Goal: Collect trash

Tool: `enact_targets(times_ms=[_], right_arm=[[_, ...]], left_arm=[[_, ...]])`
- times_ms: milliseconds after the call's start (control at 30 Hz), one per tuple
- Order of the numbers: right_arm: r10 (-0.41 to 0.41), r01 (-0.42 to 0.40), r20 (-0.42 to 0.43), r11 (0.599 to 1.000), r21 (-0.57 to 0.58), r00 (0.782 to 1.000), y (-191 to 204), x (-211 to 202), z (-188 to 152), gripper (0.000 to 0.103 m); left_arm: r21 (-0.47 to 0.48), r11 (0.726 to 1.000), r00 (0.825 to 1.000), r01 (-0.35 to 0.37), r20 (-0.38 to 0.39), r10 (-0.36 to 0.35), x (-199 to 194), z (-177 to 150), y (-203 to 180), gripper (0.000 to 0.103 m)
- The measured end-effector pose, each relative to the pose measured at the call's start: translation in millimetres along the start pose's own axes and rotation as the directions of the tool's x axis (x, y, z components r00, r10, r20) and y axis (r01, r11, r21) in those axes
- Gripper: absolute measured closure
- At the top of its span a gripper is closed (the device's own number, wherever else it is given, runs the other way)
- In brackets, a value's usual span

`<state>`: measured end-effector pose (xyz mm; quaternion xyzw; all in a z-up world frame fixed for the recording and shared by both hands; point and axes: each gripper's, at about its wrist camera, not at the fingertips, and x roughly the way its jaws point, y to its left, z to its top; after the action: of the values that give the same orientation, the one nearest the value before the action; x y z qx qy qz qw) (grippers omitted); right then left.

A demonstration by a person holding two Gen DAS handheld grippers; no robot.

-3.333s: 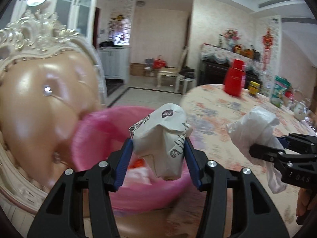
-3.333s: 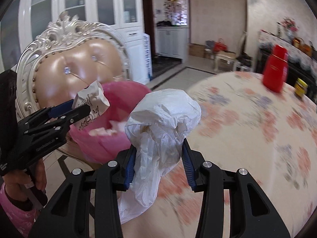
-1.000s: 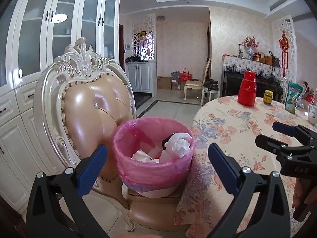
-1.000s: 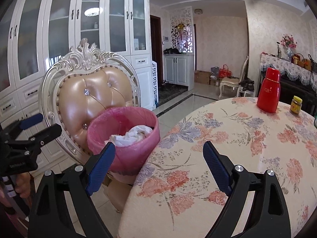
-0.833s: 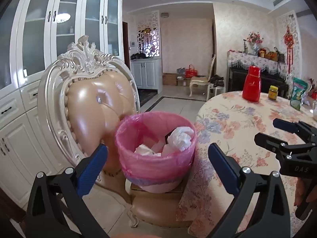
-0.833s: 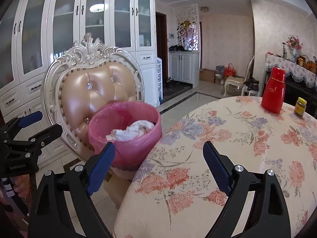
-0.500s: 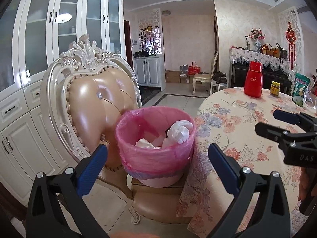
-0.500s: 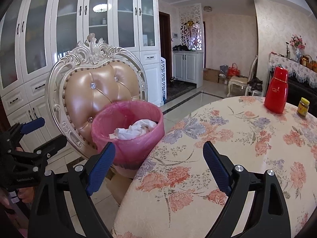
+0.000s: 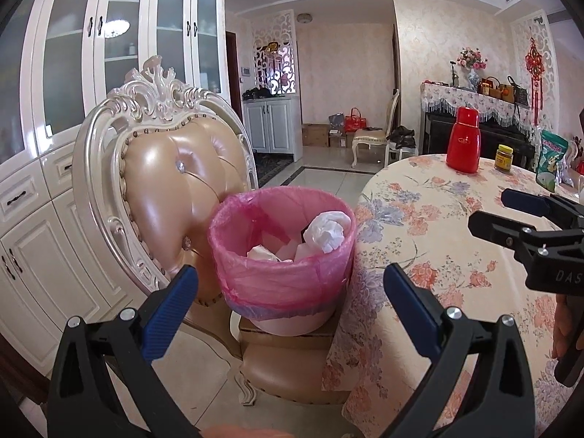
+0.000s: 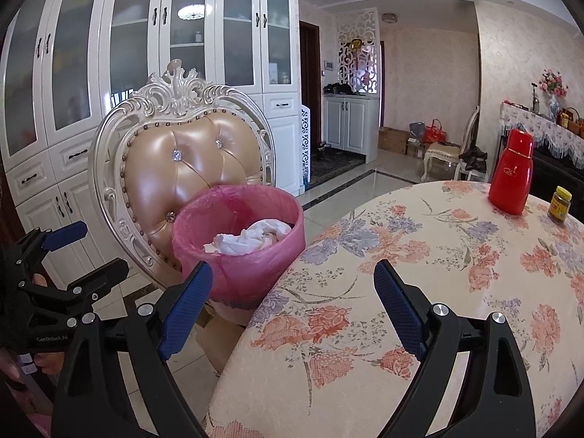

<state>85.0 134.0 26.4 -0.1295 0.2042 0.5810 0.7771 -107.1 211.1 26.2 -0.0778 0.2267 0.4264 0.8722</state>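
The left gripper (image 9: 290, 294) is seen spread wide with nothing between its blue pads, and the right gripper (image 10: 292, 292) is likewise splayed and empty. The trash (image 9: 326, 231) — crumpled white plastic and paper — is found inside the pink-lined bin (image 9: 281, 281) at the centre of the left wrist view, the bin being set on the seat of the ornate chair (image 9: 171, 168), just beside the floral table (image 10: 419, 273). The drop-off step is judged complete. No further litter is visible on the tablecloth; the red flask (image 10: 511, 171) and small jar (image 10: 559, 204) at the upper right are not judged rubbish — so a search for remaining scraps is called for next.
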Motion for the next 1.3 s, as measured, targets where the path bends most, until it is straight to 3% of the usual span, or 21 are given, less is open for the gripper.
enact_targets(times_ms=[1300], right_arm=[[0.021,-0.021,0.001,1.000,-0.001,1.000,5.6,-2.3,-0.5,0.018]], left_arm=[[-0.010,1.000,1.000,-0.004,-0.022,0.004,-0.2,-4.9,5.3,0.005]])
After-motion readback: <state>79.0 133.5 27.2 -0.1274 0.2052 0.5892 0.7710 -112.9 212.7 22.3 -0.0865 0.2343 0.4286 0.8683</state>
